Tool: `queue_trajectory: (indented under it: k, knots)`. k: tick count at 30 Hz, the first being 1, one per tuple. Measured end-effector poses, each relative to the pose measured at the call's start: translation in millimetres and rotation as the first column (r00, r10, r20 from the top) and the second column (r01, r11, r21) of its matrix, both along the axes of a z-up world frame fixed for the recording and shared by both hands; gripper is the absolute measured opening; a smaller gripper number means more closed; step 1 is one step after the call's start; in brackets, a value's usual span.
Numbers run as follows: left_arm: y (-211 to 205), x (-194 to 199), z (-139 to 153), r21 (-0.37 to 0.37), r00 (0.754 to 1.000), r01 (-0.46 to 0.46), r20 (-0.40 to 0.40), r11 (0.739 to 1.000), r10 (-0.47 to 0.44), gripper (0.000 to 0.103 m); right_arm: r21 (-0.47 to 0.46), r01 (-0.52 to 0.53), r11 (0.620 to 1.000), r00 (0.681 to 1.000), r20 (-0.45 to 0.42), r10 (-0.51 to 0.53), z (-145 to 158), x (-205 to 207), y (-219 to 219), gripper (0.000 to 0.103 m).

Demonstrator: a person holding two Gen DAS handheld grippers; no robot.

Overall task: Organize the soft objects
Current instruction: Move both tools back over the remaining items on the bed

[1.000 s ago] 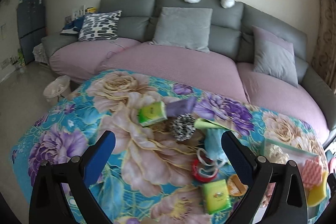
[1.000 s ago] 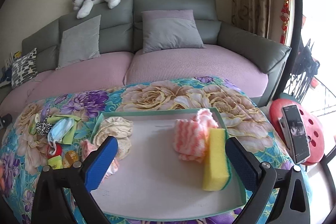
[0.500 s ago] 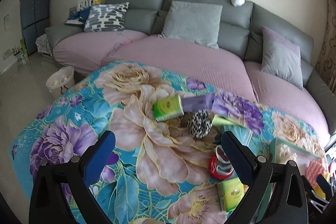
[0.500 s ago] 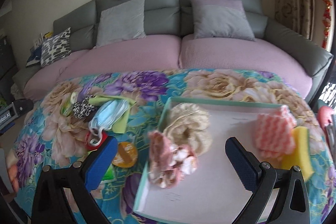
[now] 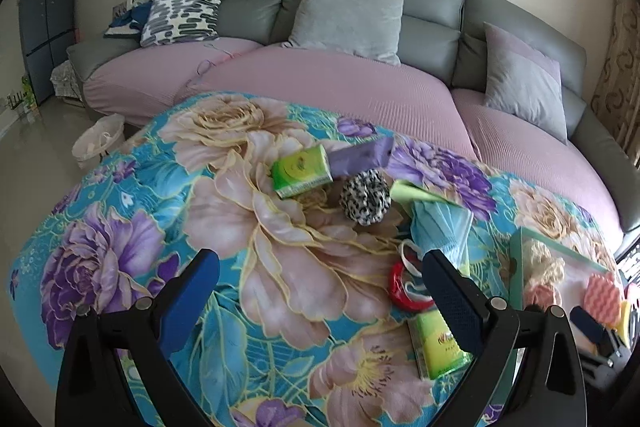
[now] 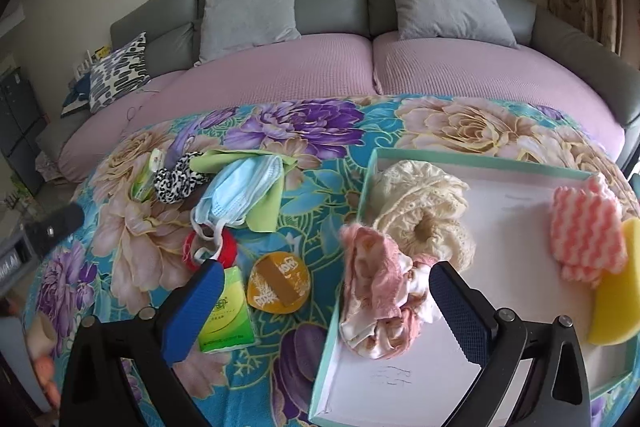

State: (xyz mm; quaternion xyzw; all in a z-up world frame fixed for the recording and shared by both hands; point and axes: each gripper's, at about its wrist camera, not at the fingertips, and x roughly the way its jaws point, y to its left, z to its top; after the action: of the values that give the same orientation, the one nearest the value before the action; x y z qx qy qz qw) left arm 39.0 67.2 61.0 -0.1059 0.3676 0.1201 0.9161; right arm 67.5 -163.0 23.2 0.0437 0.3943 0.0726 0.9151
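Observation:
A teal-rimmed tray on the floral cloth holds a cream lace scrunchie, a pink frilly cloth, a pink-striped cloth and a yellow sponge. To the tray's left lie a blue face mask on a green cloth, a leopard scrunchie and a red ring. My right gripper is open and empty over the tray's left rim. My left gripper is open and empty, just short of the leopard scrunchie and the mask.
Two green tissue packs, a purple pack and an orange round packet also lie on the cloth. A grey and pink sofa with cushions runs behind. A white basket stands on the floor at the left.
The right view has swung left, from the tray's middle to its left rim and the loose pile. The left view has shifted a little left. Both grippers stay open and empty.

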Motion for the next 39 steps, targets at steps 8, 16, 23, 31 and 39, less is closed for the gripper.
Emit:
queue_trajectory:
  k: [8, 16, 23, 31, 39]
  knots:
    - [-18.9, 13.0, -23.7, -0.077, 0.996, 0.069, -0.058, 0.995, -0.074, 0.101, -0.021, 0.074, 0.997, 0.997, -0.027, -0.075, -4.1, 2.5, -19.8, 0.103]
    - [-56.0, 31.1, -53.3, -0.089, 0.969, 0.169, -0.166, 0.982, -0.182, 0.101, -0.058, 0.113, 0.992, 0.993, -0.031, -0.115, -5.8, 0.4, -35.1, 0.103]
    - [-80.1, 41.4, -67.7, -0.063, 0.945, 0.234, -0.221, 0.970, -0.243, 0.101, -0.069, 0.156, 0.985, 0.986, -0.052, -0.159, -9.3, 0.6, -53.7, 0.103]
    - [-93.8, 49.8, -84.6, -0.039, 0.922, 0.264, -0.281, 0.964, -0.264, 0.101, -0.078, 0.181, 0.980, 0.980, -0.065, -0.187, -12.1, -0.6, -64.6, 0.103]
    - [-88.3, 50.7, -91.9, -0.031, 0.920, 0.237, -0.313, 0.971, -0.235, 0.101, -0.088, 0.174, 0.981, 0.980, -0.081, -0.181, -15.0, -0.2, -65.6, 0.103]
